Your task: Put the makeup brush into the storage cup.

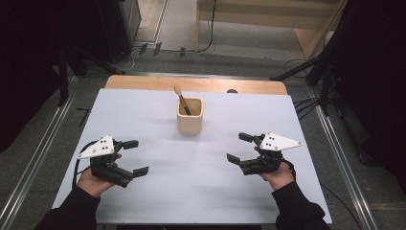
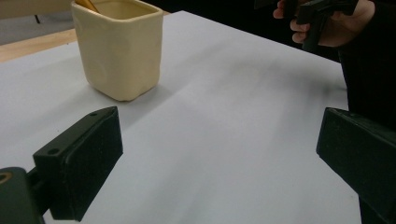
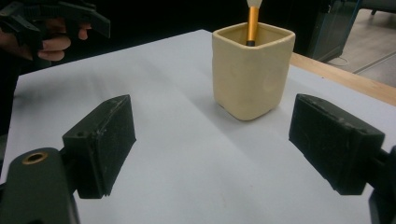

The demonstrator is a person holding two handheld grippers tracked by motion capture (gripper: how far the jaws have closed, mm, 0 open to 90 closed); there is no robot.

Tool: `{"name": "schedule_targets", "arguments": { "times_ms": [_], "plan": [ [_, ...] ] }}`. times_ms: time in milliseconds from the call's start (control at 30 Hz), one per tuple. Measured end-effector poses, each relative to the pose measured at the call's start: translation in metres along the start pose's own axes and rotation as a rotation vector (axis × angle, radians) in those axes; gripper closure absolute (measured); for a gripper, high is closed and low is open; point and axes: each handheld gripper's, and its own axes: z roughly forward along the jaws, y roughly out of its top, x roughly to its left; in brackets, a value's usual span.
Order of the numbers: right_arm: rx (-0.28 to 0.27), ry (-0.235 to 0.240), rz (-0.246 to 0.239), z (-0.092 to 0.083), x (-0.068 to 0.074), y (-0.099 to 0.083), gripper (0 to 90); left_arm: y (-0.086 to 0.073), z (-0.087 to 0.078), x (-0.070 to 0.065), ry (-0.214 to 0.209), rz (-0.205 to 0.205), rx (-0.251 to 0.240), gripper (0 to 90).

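A cream square cup [image 1: 189, 116] stands upright on the white sheet [image 1: 191, 163], toward the back of its middle. A brush [image 1: 182, 100] with an orange handle leans inside the cup, its pale tip up and to the left. My left gripper [image 1: 135, 157] is held low at the front left, open, with nothing between its jaws. My right gripper [image 1: 240, 148] mirrors it at the front right, also open and holding nothing. The cup [image 2: 119, 46] sits ahead and left of my left gripper [image 2: 219, 158]. The cup [image 3: 251, 70] and brush [image 3: 252, 21] are straight ahead between the jaws of my right gripper [image 3: 210, 140].
The white sheet covers a wooden table [image 1: 143, 82], whose bare strip shows at the back. Metal rails [image 1: 33, 158] run along both sides of the table. Cables [image 1: 306, 103] lie on the floor at the back and right. The other hand [image 2: 327, 23] is across the sheet.
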Motion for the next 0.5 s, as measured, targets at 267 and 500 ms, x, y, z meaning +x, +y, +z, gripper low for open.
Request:
{"name": "schedule_targets", "arguments": {
  "times_ms": [267, 500],
  "plan": [
    [-0.003, 0.011, -0.005, 0.0007, 0.0016, 0.0005, 15.5, -0.0002, -0.0019, 0.0001, 0.004, -0.008, -0.004, 1.4],
    [0.000, 0.015, 0.002, 0.0013, 0.0013, 0.0001, 15.7, -0.0004, -0.0026, 0.0007, 0.005, -0.007, -0.003, 1.4]
  ]
}}
